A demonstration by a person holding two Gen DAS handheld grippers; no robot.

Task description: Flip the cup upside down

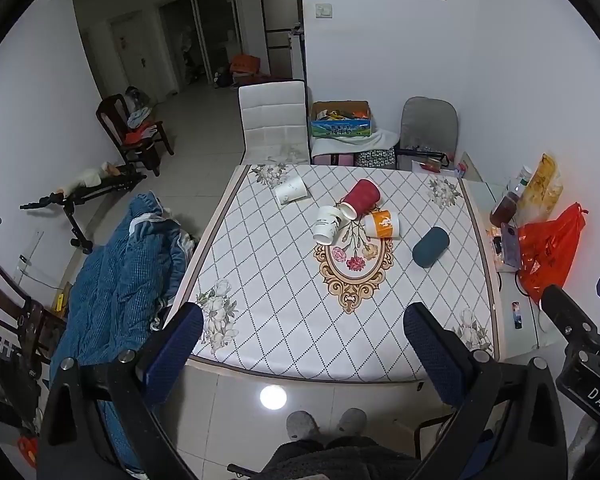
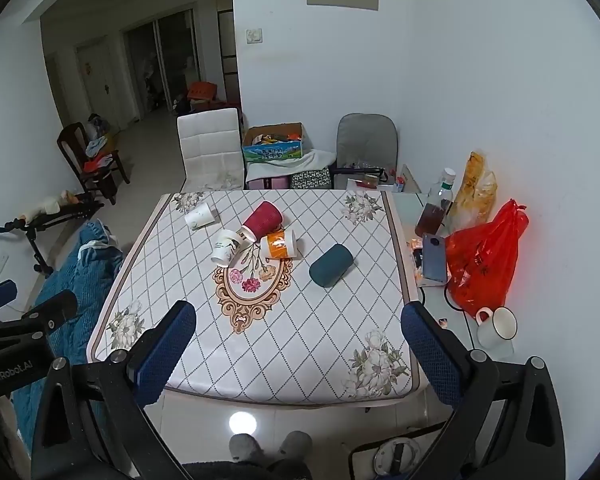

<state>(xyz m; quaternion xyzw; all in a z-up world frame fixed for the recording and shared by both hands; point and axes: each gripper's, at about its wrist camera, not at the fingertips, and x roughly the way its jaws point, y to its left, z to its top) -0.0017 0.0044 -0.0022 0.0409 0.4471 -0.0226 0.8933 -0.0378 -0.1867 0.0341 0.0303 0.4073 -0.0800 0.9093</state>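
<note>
Five cups lie on their sides on the bench (image 2: 328, 364), which wears a diamond-patterned cloth with a floral oval at its middle. Three cluster at the far end of that oval: a red cup (image 2: 262, 220), a white cup (image 2: 226, 247) touching its mouth, and an orange cup (image 2: 279, 244) on the other side, also against the red one. A second white cup (image 2: 200, 216) lies apart, toward the bench's far left corner. A teal cup (image 2: 331, 265) lies alone, right of the oval. None of the cups shows anything inside.

Right of the bench, on a pale side surface, a white mug (image 2: 496, 326) stands upright, its inside hidden, near a red bag (image 2: 482, 260) and a phone (image 2: 434, 258). Behind the bench, an open cardboard box (image 2: 274, 146) holds mixed coloured items too small to make out.

Both tongs hang over the bench's near edge. The left tongs (image 1: 300, 344) are spread wide, holding and touching nothing. The right tongs (image 2: 298, 340) are likewise spread wide and empty, well short of the cups.
</note>
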